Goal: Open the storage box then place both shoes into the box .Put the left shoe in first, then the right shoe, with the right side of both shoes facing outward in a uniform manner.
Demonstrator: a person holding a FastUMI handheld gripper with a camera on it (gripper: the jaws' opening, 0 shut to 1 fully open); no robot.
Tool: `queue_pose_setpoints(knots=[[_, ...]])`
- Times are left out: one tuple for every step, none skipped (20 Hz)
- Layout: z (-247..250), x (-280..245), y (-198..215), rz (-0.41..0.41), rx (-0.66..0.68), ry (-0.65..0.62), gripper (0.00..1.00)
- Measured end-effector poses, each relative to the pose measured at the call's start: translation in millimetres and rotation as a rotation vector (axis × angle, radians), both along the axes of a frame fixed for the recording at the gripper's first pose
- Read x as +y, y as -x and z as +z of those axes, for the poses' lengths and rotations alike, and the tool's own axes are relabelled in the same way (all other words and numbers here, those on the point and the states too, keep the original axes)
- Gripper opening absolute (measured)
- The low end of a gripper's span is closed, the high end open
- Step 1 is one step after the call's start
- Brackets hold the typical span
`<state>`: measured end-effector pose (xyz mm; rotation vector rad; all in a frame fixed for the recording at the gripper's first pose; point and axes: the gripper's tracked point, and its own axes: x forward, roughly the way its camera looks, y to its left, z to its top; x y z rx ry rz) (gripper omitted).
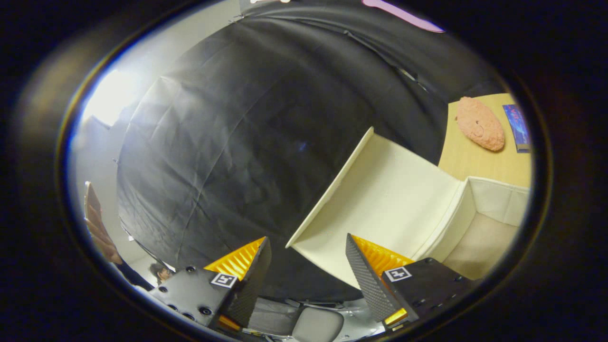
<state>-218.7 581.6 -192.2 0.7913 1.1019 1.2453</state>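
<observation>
Gripper [308, 266]: fingers spread, nothing between them, bottom centre of frame.
Storage box lid [380, 209]: raised, standing open just beyond the right finger; its free edge runs up toward frame centre.
Storage box [494, 223]: lower right, interior bare; opening step judged done.
Shoes: none placed yet; both remain to load, left first.
Table [479, 161]: right, beyond the box, carrying a pink lumpy object [480, 123].
Clearance: open room left of the lid, black cloth wall [247, 142] beyond.

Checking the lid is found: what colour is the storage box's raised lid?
Cream-white, plain, in the gripper view; the open gripper sits before the lid.
</observation>
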Motion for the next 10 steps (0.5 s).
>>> queue_pose_setpoints(knots=[[0.5, 0.9, 0.8, 0.002, -0.015, 0.003, 0.96], [0.3, 0.7, 3.4, 0.002, -0.023, 0.004, 0.96], [0.4, 0.2, 2.9, -0.001, -0.025, 0.003, 0.96], [-0.8, 0.0, 1.8, -0.008, -0.030, 0.005, 0.96], [-2.7, 0.0, -0.6, -0.014, -0.035, 0.010, 0.96], [-1.6, -1.3, -5.1, -0.018, -0.037, 0.018, 0.96], [-2.7, -4.0, -6.2, -0.021, -0.038, 0.024, 0.96], [-3.8, -11.1, -6.0, -0.026, -0.039, 0.030, 0.96], [-6.2, -16.5, -8.1, -0.037, -0.041, 0.036, 0.96], [-10.5, -24.8, -10.6, -0.048, -0.041, 0.041, 0.96]])
